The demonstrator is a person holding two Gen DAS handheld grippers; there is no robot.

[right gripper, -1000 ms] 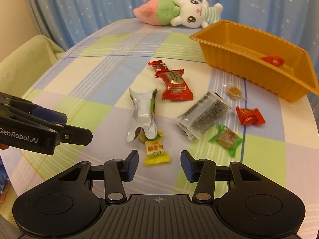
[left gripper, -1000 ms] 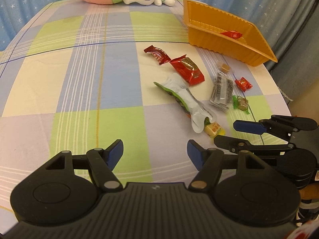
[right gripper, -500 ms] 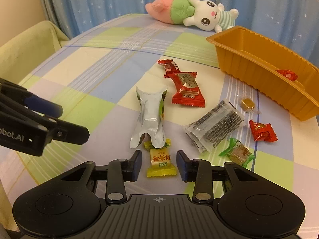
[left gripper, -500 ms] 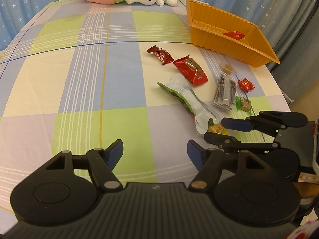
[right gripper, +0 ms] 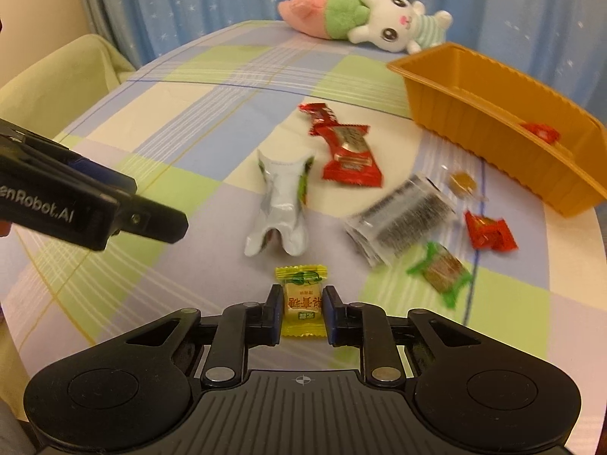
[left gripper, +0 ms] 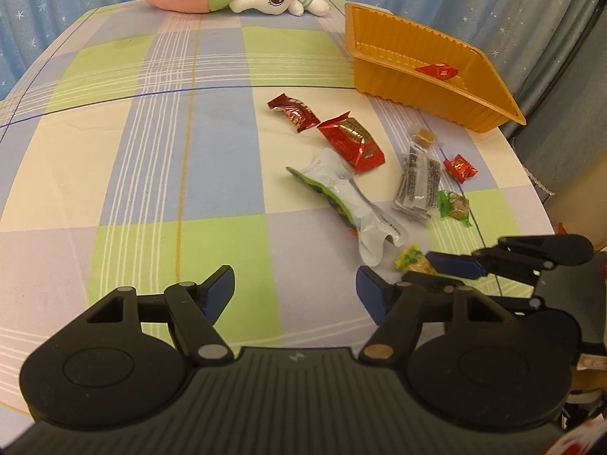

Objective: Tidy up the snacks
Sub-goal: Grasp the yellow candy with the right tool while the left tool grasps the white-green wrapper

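My right gripper (right gripper: pixel 302 305) has its jaws closed against both sides of a yellow-wrapped candy (right gripper: pixel 302 304) on the checked cloth; it also shows in the left wrist view (left gripper: pixel 411 261). My left gripper (left gripper: pixel 294 290) is open and empty above the cloth, left of the snacks. Loose snacks lie ahead: a silver-green pouch (right gripper: pixel 282 199), a red packet (right gripper: pixel 349 155), a smaller dark red packet (right gripper: pixel 320 112), a clear dark-printed packet (right gripper: pixel 402 218), a green-wrapped candy (right gripper: pixel 442 267), a red candy (right gripper: pixel 489 229) and a small caramel (right gripper: pixel 463 182). The orange tray (right gripper: pixel 474 121) holds one red candy (right gripper: pixel 540 131).
A plush rabbit with a pink-and-green body (right gripper: pixel 364 22) lies at the table's far edge before the blue curtain. A pale yellow chair (right gripper: pixel 57 76) stands at the left. The table's right edge (left gripper: pixel 531 185) drops off just past the snacks.
My right gripper moved forward over the yellow candy and narrowed its jaws from open to closed on it. The left gripper stayed open with only a slight shift in view.
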